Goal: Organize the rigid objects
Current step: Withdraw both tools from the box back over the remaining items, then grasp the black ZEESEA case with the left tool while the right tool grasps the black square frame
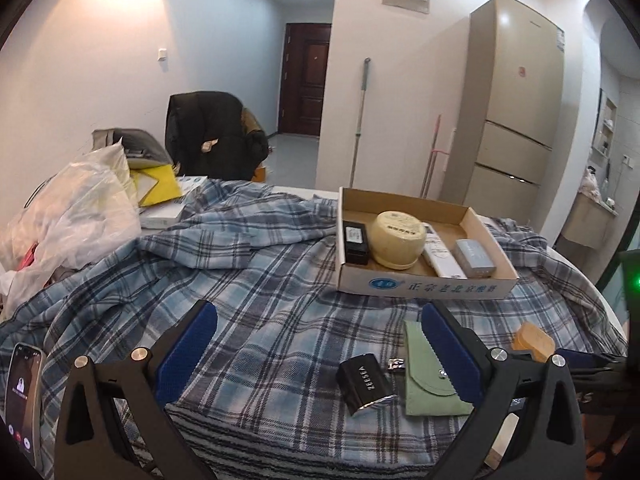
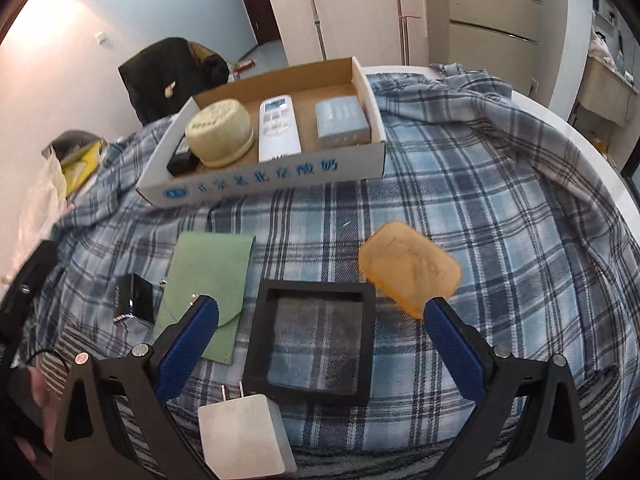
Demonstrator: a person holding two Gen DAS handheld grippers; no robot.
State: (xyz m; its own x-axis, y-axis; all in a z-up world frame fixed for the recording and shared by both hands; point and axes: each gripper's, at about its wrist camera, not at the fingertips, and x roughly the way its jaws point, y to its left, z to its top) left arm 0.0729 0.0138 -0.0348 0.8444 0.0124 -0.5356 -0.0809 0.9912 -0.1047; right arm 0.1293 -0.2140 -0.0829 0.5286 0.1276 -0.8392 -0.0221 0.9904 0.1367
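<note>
Hovering low over the plaid blue-and-white cloth [image 2: 460, 208] that covers the round white tabletop [image 2: 568, 120], the right claw [image 2: 322, 320] is spread wide and holds nothing. Between its blue pads lies the flat black square frame [image 2: 316, 340], dead ahead and close, its sides roughly in line with the reach. A straight descent would put a pad on either side of it, though it lies thin against soft fabric, so I judge the grip would need to catch an edge. The translucent amber soap-like bar with rounded corners [image 2: 408, 266] lies just off the right pad, its long axis running diagonally away to the right. The white square plug adapter with two metal prongs [image 2: 240, 436] sits nearer the camera, below the left pad.

The left claw [image 1: 320, 344] is also wide and empty. The small glossy black box with silver trim [image 1: 366, 384] lies between its pads, toward the right one, tilted. Beside that box lies the soft pale green pouch with a snap flap [image 1: 428, 376], partly under the right pad.

Farther back stands the shallow white-sided cardboard tray with blue lettering [image 2: 260, 180], already holding a cream round tub [image 2: 220, 132], a white remote control [image 2: 278, 128], a grey-blue rectangular box [image 2: 342, 120] and a small black block [image 2: 182, 160]. The right claw looks nearer to the frame than the left.
</note>
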